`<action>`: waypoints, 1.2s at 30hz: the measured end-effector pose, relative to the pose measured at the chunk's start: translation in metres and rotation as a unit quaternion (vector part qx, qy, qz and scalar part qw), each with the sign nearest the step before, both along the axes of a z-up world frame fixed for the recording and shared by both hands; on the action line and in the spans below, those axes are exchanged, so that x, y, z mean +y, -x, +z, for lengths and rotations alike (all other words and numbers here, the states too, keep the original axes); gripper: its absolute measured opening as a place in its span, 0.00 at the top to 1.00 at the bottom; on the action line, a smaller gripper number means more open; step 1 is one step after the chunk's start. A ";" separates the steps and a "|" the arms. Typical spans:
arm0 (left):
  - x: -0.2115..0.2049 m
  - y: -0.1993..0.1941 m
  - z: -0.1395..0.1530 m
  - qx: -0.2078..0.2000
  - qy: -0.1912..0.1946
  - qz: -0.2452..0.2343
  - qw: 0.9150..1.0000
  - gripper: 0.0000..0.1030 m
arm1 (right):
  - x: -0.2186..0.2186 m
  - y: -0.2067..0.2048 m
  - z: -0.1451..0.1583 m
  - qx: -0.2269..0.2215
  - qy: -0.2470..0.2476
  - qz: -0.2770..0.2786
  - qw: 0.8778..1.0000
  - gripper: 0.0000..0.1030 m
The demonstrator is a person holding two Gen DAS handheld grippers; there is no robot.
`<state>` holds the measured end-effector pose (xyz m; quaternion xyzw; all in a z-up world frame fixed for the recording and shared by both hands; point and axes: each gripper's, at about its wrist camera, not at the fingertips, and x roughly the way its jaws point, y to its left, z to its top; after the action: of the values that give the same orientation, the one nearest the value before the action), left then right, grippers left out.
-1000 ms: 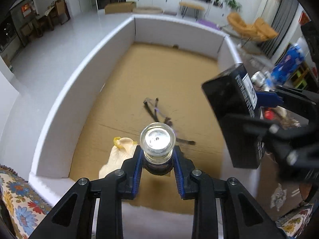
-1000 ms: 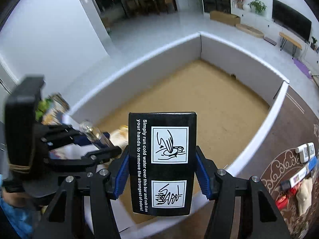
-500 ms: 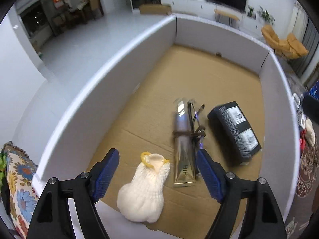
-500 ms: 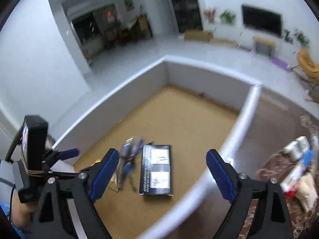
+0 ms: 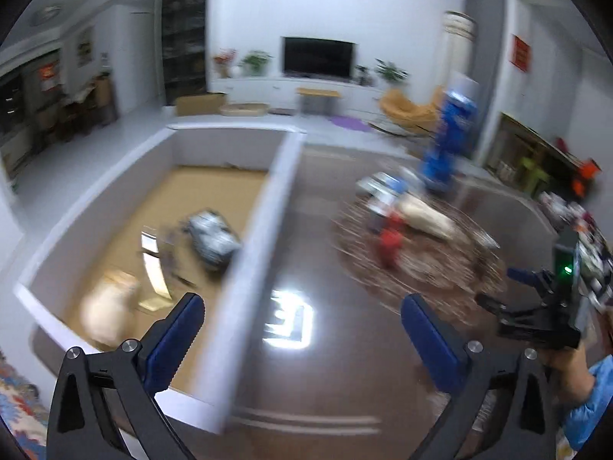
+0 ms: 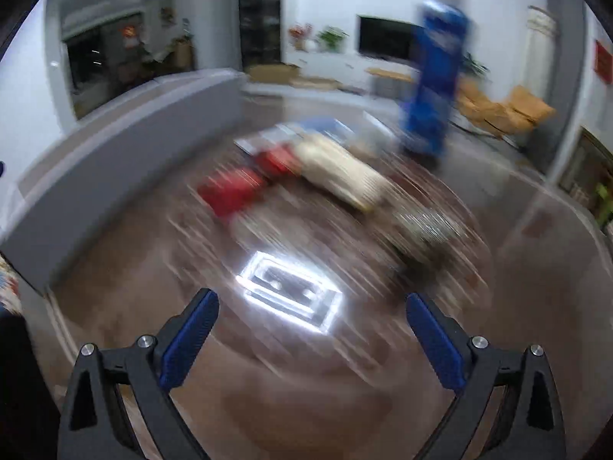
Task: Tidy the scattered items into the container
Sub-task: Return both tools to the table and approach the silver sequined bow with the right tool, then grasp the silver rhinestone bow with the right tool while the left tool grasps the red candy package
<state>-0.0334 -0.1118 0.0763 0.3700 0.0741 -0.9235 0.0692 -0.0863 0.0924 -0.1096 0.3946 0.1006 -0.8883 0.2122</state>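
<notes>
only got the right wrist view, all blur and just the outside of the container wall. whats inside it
observer: The left wrist view looks into the container. A black box lies on its cardboard floor, close to the right wall.
operator: anything else in there
observer: A gold tube lies beside the box, with a cream knitted item in the near corner. Blur hides the details.
operator: left gripper carrying anything
observer: No. The left gripper has nothing between its jaws, which are opening.
</notes>
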 end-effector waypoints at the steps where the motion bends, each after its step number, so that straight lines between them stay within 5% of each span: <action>1: 0.016 0.007 -0.015 -0.015 -0.011 -0.012 1.000 0.00 | 0.013 -0.001 -0.006 -0.003 -0.004 -0.011 1.000 0.04; 6: 0.068 0.049 -0.100 -0.102 -0.044 -0.034 0.993 0.00 | 0.060 -0.005 -0.027 -0.027 -0.018 -0.046 0.998 0.04; 10: 0.097 0.064 -0.128 -0.129 -0.020 -0.037 0.991 0.00 | 0.061 -0.005 -0.036 -0.047 -0.021 -0.043 0.998 0.04; 14: 0.108 0.076 -0.128 -0.126 0.023 -0.046 0.991 0.00 | 0.049 0.004 -0.039 -0.053 -0.018 -0.041 0.998 0.04; 36: 0.107 0.093 -0.133 -0.098 0.022 -0.019 0.995 0.00 | 0.000 0.139 -0.040 -0.064 -0.008 -0.129 0.990 0.00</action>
<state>-0.1263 -0.0051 -0.0563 0.4581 0.0401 -0.8855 0.0669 -0.2257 0.0928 -0.1500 0.4623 0.0424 -0.8802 0.0985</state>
